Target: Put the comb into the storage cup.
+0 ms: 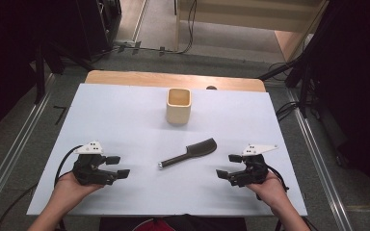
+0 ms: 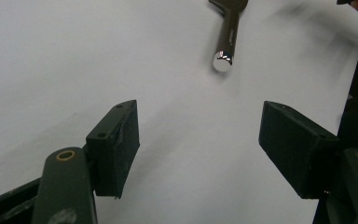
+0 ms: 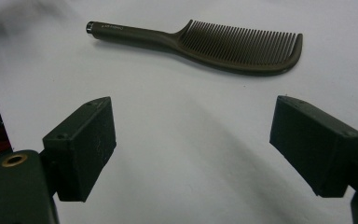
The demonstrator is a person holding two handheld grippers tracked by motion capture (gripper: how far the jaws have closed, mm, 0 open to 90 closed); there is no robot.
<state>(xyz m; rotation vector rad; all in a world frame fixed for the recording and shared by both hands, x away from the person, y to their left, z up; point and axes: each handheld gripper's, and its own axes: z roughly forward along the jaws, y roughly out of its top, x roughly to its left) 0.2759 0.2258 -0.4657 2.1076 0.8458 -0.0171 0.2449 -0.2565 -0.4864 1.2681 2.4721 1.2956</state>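
Left hand-held gripper [image 1: 118, 166] rests on the white tabletop [image 1: 125, 115], jaws wide, empty. Centre: the dark comb [image 1: 189, 152] lies flat, handle toward the left, with the wooden cup [image 1: 178, 106] beyond it. Right hand-held gripper [image 1: 227, 166] is also wide open. Best approach, I'd say: pinch the handle squarely, low.

White-topped table [image 1: 125, 120], wooden edge showing at the far side. Dark comb [image 1: 189, 153] lies flat near the middle, handle end pointing toward the near left. Cream square cup [image 1: 178, 106] stands upright beyond the comb, well apart from it.
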